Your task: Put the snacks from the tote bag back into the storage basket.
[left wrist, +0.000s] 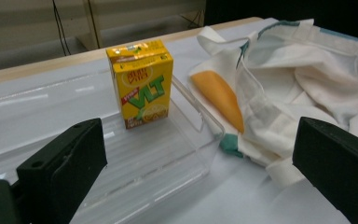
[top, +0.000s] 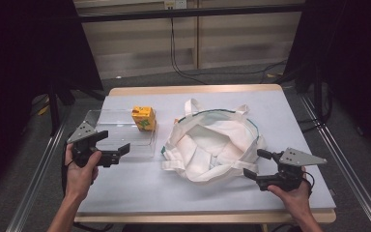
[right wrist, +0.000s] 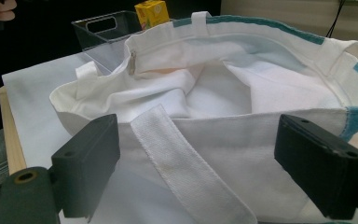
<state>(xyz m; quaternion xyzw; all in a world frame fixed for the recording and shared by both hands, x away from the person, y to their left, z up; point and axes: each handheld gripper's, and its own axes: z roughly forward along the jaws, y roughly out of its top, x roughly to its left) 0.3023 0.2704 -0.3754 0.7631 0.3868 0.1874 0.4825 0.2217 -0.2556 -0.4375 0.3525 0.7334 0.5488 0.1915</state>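
Both tools, left (top: 110, 146) and right (top: 254, 164), were released; the small yellow cardboard juice carton (top: 143, 118) looked light, crushable, best gripped across its flat sides.

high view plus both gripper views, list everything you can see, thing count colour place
drink carton: one, yellow with green print, upright in the far right corner of the bin
bin: one, clear plastic, left part of the table
tote bag: one, white with teal trim, mouth open, right of the bin
table: one, pale grey top with a wooden edge
cables: several, black, on the floor beyond the table
left gripper: one, black, open, at the bin's near edge
right gripper: one, black, open, at the bag's near right side
hands: two, each holding a gripper
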